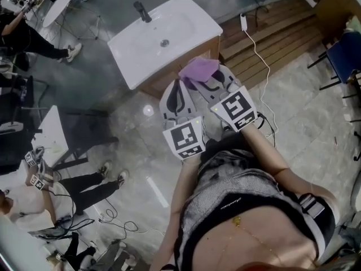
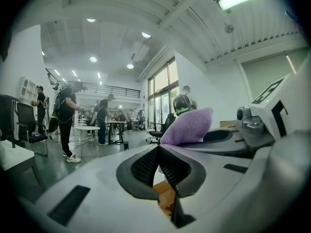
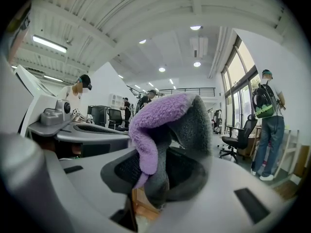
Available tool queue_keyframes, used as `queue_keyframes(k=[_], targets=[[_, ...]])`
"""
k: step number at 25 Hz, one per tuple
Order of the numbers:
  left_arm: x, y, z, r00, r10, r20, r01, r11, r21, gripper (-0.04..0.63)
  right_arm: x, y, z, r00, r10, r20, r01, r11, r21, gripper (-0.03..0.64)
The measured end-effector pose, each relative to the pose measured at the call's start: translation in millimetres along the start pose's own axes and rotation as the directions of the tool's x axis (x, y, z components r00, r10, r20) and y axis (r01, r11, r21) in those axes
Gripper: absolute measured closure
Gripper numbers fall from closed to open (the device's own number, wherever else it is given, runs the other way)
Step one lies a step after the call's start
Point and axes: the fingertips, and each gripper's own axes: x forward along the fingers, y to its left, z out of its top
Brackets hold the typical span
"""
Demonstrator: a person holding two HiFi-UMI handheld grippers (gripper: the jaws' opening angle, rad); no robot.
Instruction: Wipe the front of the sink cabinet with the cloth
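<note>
The sink cabinet has a white basin (image 1: 169, 35) with a dark faucet (image 1: 142, 11) on a wooden front (image 1: 153, 84). A purple cloth (image 1: 198, 70) with a grey underside is bunched at the cabinet's front right corner, and my right gripper (image 1: 204, 79) is shut on it. In the right gripper view the cloth (image 3: 158, 125) folds over the pinched jaws of the right gripper (image 3: 154, 171). My left gripper (image 1: 179, 83) sits right beside it, shut and holding nothing, with its tips (image 2: 158, 148) touching. From the left gripper view the cloth (image 2: 188, 126) rises just to the right.
A wooden platform (image 1: 271, 33) lies right of the cabinet, with a white cable (image 1: 255, 52) trailing over it. A blue chair (image 1: 344, 58) stands at far right. A white table (image 1: 48, 134) and people (image 1: 62, 193) occupy the left side; cables lie on the floor.
</note>
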Motion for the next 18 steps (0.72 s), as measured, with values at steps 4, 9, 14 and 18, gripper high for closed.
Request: queue_keyframes(k=[4, 9, 14, 18], targets=[[9.5, -8.7, 8.8, 1.000, 0.017, 0.016, -0.017, 1.000, 0.013, 0.595, 0.2, -11.6, 3.3, 1.000, 0.020, 0.010, -0.020, 1.000, -0.005, 0.449], [17.2, -13.8, 11.2, 0.999, 0.038, 0.015, -0.038, 0.999, 0.015, 0.595, 0.9, -18.1, 1.4, 0.999, 0.046, 0.011, -0.046, 0.999, -0.008, 0.450], [21.8, -19.2, 9.7, 0.999, 0.051, 0.010, -0.051, 0.998, 0.019, 0.595, -0.9, -24.6, -3.4, 0.998, 0.055, 0.007, -0.055, 0.998, -0.008, 0.451], [24.0, -21.2, 10.3, 0.998, 0.062, 0.010, -0.063, 0.998, 0.017, 0.595, -2.4, -27.6, -3.5, 0.998, 0.065, 0.010, -0.065, 0.998, -0.006, 0.450]])
